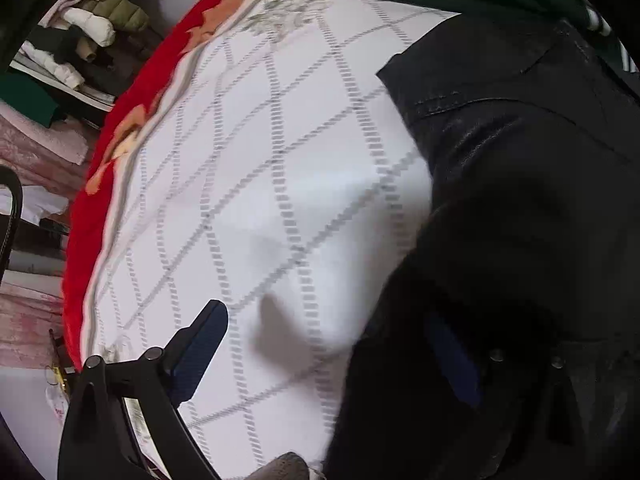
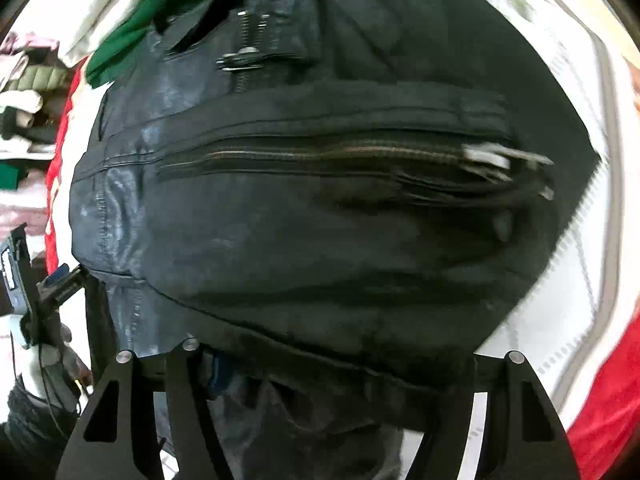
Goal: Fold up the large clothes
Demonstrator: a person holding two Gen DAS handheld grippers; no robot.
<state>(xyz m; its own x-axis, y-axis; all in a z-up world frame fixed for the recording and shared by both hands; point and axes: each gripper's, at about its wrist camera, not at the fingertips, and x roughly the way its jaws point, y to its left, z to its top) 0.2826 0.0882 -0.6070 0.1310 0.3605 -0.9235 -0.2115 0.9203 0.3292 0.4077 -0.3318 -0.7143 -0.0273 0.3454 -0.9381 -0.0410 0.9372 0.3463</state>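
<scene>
Bed as work surface: white quilted bedspread [image 1: 280,152] with a grey dashed diamond grid, red blanket [image 1: 132,92] along its edge. Beyond the edge, shelves stacked with folded puffer clothes [image 1: 100,24].

Black jacket [image 2: 320,220] lies on the bedspread, filling most of the right wrist view; in the left wrist view it takes the right side. Material looks mixed: shiny leather-like panels towards the collar, matte fabric body, a long metal zipper [image 2: 340,156] across the front, with its pull [image 2: 504,156] at the right end. Judgement: heavy for clothing, semi-stiff, holds creases poorly and the slick panels may slip in a shallow pinch. It is best gripped at a seam, the hem or a sleeve edge, deep bite, not on the zipper hardware.

Left gripper [image 1: 332,344]: fingers spread apart, one blue pad [image 1: 200,344] over bare bedspread, the other darkened against jacket fabric. Not clamped on anything as far as visible.

Right gripper [image 2: 320,364]: finger bases wide apart, jacket's near edge bunched over them. Tips hidden under fabric, so whether anything is pinched cannot be told.

In the way: green garment [image 2: 132,36] with white stripes touching or overlapping the jacket's collar end; may drag along when that end is lifted. Frames are motion-blurred.
</scene>
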